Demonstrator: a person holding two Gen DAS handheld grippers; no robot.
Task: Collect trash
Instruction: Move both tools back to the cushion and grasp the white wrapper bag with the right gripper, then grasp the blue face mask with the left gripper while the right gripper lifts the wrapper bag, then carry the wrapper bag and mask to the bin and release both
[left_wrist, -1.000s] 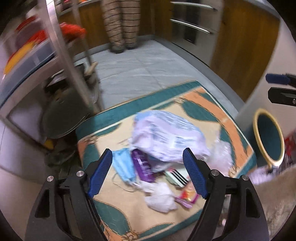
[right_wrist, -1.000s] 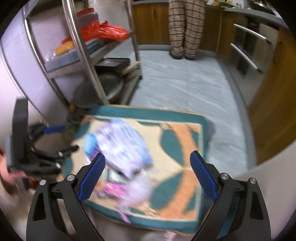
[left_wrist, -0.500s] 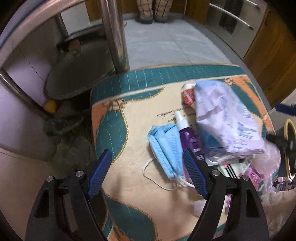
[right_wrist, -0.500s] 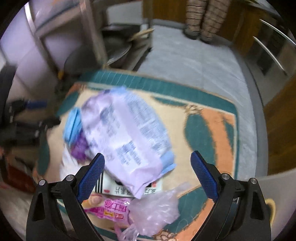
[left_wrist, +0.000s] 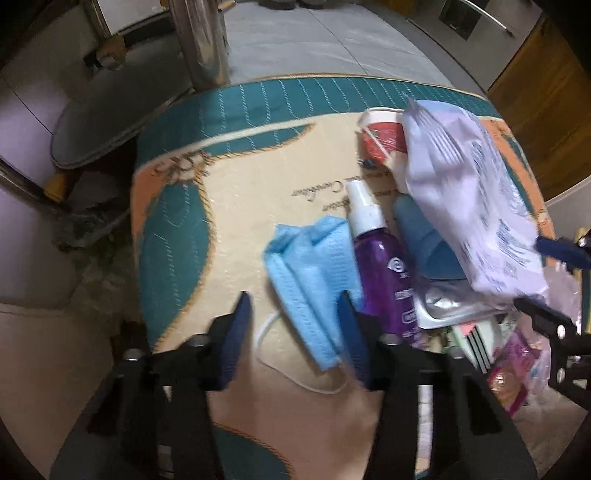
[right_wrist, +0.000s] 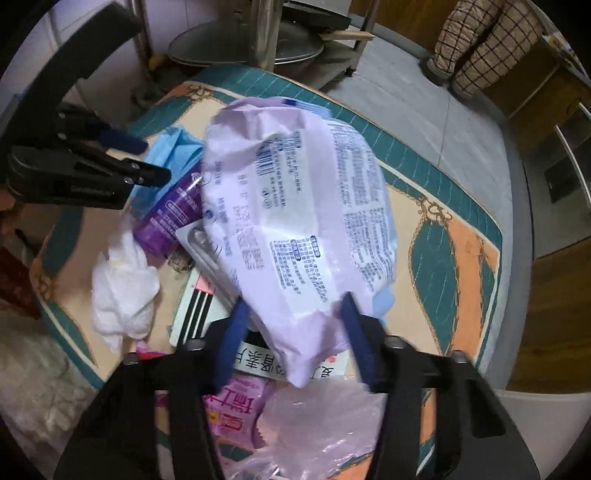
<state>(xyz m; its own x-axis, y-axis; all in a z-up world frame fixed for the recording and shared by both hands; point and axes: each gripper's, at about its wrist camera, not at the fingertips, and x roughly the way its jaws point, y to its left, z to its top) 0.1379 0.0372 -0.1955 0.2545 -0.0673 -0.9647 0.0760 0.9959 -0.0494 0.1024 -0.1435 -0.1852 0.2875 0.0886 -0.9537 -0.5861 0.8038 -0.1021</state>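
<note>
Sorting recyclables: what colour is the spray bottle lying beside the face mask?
Purple, with a white spray top; the left wrist view shows it best.

Home kitchen. Wooden cabinets (right_wrist: 546, 258) with metal bar handles (left_wrist: 487, 16), grey floor (right_wrist: 424, 103), steel rack (right_wrist: 266, 33) holding a wok (right_wrist: 251, 48), patterned mat (left_wrist: 207, 206), person in checked trousers (right_wrist: 476, 40).

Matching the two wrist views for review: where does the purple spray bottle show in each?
Left wrist: the purple bottle lies right of centre, between the blue mask and the lilac bag, cap pointing up the frame.
Right wrist: the bottle is left of centre, mostly tucked under the bag, only its lower body showing.
Shared landmark: the lilac bag.
</note>
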